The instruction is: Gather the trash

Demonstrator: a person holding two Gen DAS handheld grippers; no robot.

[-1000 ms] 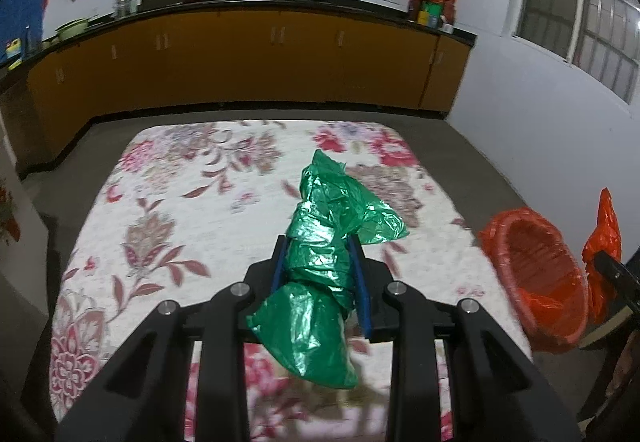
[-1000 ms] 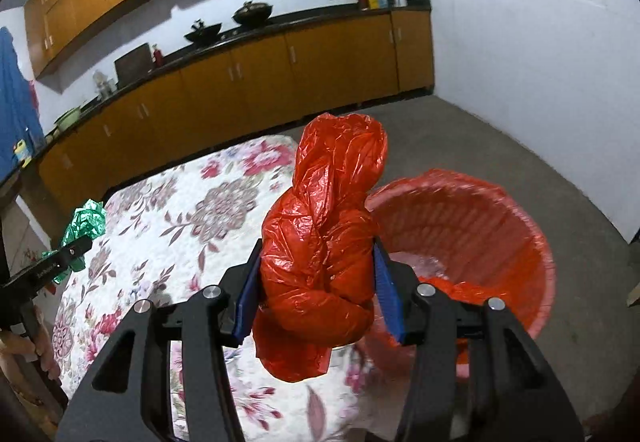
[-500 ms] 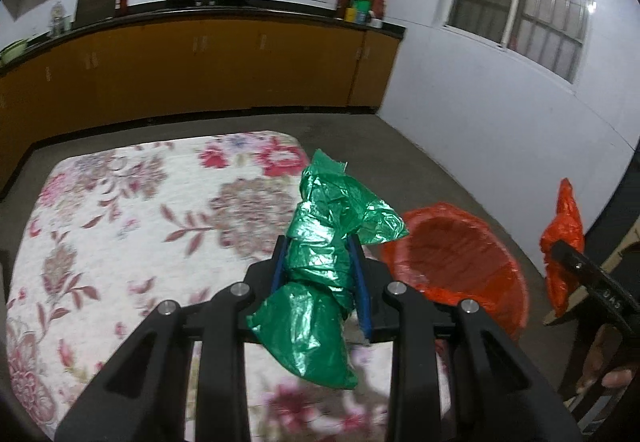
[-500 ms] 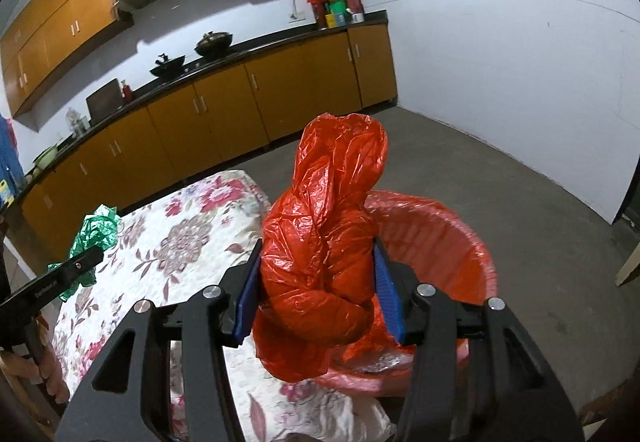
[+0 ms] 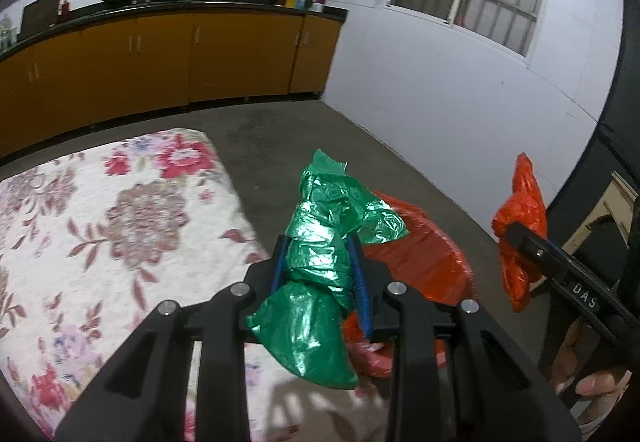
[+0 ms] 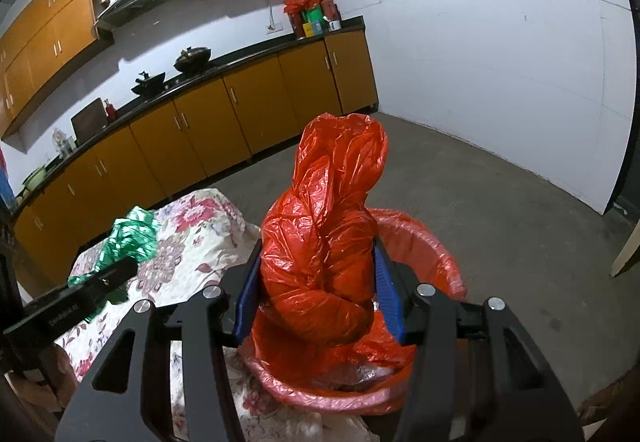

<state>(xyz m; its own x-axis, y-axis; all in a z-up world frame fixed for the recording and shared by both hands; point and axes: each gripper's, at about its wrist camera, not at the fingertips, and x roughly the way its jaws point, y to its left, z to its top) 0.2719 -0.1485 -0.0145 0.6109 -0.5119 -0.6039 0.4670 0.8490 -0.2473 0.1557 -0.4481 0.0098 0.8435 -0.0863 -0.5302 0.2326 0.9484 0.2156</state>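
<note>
Green plastic, a crumpled bag (image 5: 320,262), sat clamped between the blue-padded fingers (image 5: 357,274) of the left gripper (image 5: 320,274), held above the right edge of the flower-printed surface (image 5: 120,226). Just past that edge stood a red-lined bin (image 6: 432,250) on the grey floor (image 6: 500,209). The right gripper (image 6: 318,294) had its fingers (image 6: 386,292) closed on a crumpled red bag (image 6: 328,234) (puffed well above the pads), which hung over the bin's mouth. Orange cabinets (image 6: 248,113) lined the far wall.
</note>
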